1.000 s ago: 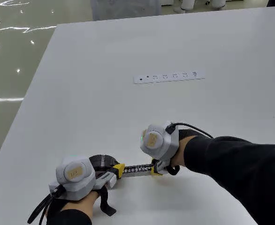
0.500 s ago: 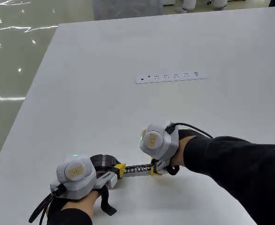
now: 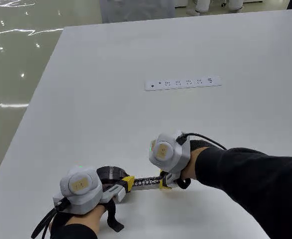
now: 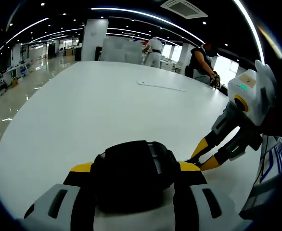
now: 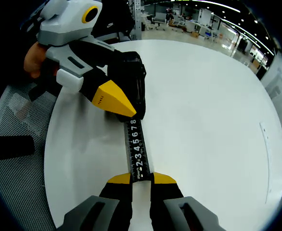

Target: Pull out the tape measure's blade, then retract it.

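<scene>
Your left gripper [image 3: 117, 186] grips the black case of the tape measure [image 3: 110, 174], its yellow-tipped jaws narrowed around both sides of the case at the near edge of the white table [image 3: 136, 119]. Your right gripper [image 5: 141, 180] is pinched tight on the end of the blade [image 5: 135, 149], which runs out a short way, marks 2 to 8 showing between the case and the jaws. Your right forearm, in a dark sleeve [image 3: 250, 174], reaches in from the right. Your left hand [image 3: 83, 216] sits low at the near left, with the two grippers pointing toward each other. Two grippers, one tape measure, and one power strip [image 3: 182, 82] lying well apart, farther up the table.
</scene>
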A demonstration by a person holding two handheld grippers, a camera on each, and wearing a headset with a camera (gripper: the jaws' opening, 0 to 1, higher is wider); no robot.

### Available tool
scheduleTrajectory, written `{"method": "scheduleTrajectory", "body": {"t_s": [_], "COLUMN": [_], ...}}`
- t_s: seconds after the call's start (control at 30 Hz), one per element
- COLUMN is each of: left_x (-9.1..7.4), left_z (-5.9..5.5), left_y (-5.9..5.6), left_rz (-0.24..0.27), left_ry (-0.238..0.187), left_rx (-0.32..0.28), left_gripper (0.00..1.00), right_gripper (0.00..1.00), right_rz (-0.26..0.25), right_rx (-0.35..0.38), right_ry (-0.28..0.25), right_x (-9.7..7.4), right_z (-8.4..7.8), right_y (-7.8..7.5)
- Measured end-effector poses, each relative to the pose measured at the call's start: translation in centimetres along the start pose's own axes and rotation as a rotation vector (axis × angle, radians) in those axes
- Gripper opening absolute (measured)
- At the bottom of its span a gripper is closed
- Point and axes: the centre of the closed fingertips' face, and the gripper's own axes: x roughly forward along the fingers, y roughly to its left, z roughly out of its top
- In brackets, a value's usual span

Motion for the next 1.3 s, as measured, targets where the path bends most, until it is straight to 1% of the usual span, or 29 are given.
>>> {"method": "scheduleTrajectory", "body": {"t_s": [0.13,0.23,0.97,1.07,1.1,1.13,1.23,1.3], "left_x": [0.0,0.1,-0.1,0.0,0.0,0.0,-0.1,0.0], "left_z": [0.0,0.0,-0.1,-0.1,-0.1,-0.1,-0.1,-0.1], "left_y": [0.0,0.0,0.0,0.0,0.0,0.0,0.0,0.0], "left_rz": [-0.002,-0.004,-0.013,-0.016,-0.016,-0.016,-0.015,-0.014], "left_ry": [0.002,0.001,0.003,0.004,0.004,0.004,0.007,0.007], "left_rx": [0.0,-0.005,-0.009,-0.01,-0.01,-0.009,-0.009,-0.009], "left_gripper": [0.6,0.6,0.6,0.6,0.6,0.6,0.6,0.6], "right_gripper": [0.08,0.08,0.08,0.08,0.08,0.08,0.08,0.08], "right_rz": [0.001,0.005,0.007,0.009,0.01,0.012,0.022,0.023], "right_rx": [0.003,-0.013,0.006,-0.01,-0.024,-0.023,0.0,0.003], "right_ry": [-0.003,-0.002,-0.02,-0.023,-0.026,-0.029,-0.052,-0.06], "right_x": [0.0,0.0,0.5,0.5,0.5,0.5,0.5,0.5], "right_z": [0.1,0.1,0.9,1.0,1.0,1.0,1.1,1.2], "right_y": [0.1,0.1,0.0,0.1,0.1,0.1,0.0,0.1]}}
